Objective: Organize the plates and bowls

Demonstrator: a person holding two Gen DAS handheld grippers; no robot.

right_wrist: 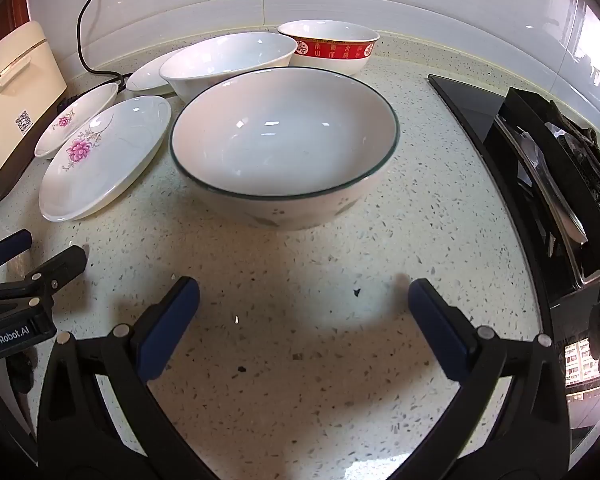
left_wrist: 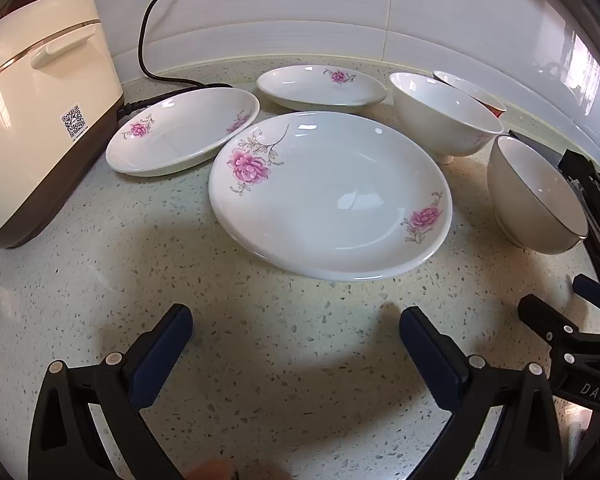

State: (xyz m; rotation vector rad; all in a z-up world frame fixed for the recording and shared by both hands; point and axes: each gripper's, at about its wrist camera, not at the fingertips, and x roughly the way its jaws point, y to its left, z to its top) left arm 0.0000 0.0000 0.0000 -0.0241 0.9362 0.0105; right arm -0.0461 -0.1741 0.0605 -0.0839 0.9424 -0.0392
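In the left wrist view, the left gripper is seen hovering above a speckled countertop, its blue-padded jaws spread wide with nothing between them; just ahead lies a large flowered plate, with two smaller flowered plates set behind it, the left one overlapped by the large plate's rim; a white bowl and a rimmed bowl stand to the right, and a cream rice cooker sits at far left. In the right wrist view, the right gripper is likewise shown fully open and empty, aimed at the green-rimmed bowl just ahead; behind it a wider white bowl and a red-banded bowl are seen, with a black stove at right. No dish is yet stacked, so the task is judged barely begun; the nearest rim is best approached squarely and pinched near its edge, so that glazed ware is not nudged into its neighbours or allowed to slip.
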